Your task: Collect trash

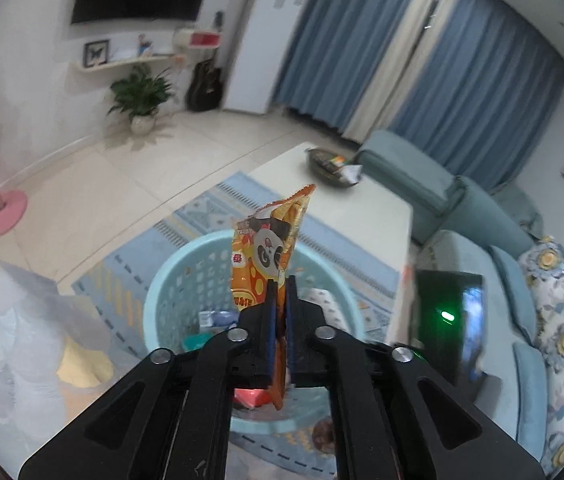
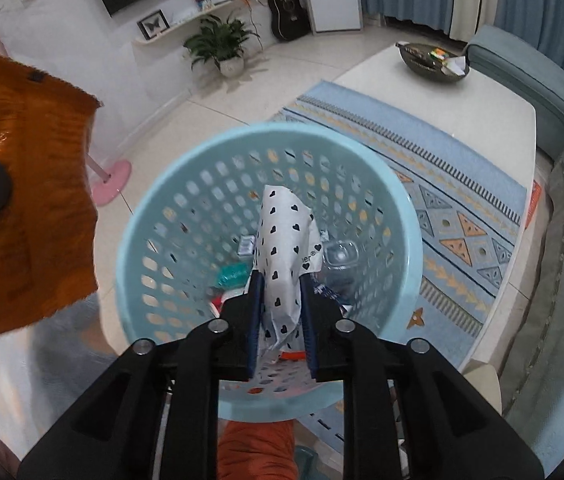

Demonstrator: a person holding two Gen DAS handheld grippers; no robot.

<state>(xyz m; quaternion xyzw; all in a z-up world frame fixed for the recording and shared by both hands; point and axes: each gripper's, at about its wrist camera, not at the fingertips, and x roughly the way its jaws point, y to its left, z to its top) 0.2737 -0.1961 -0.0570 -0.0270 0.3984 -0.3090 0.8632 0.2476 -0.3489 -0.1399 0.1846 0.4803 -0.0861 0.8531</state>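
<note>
My left gripper (image 1: 281,284) is shut on an orange snack wrapper with a panda face (image 1: 268,240) and holds it upright above the light blue perforated basket (image 1: 170,284). My right gripper (image 2: 281,276) is shut on a crumpled white wrapper with black hearts (image 2: 286,236) and holds it over the mouth of the same basket (image 2: 186,184). Several pieces of trash lie at the basket's bottom, among them a teal packet (image 2: 234,274) and a clear plastic piece (image 2: 340,254). The orange wrapper's back (image 2: 30,184) also shows at the left of the right wrist view.
The basket stands on a blue patterned rug (image 2: 442,168). A white coffee table (image 2: 494,100) with a dark bowl of items (image 2: 434,58) is behind it. A teal sofa (image 1: 462,196) is at the right. A pink stand base (image 2: 112,182) and a potted plant (image 1: 142,96) are on the tile floor.
</note>
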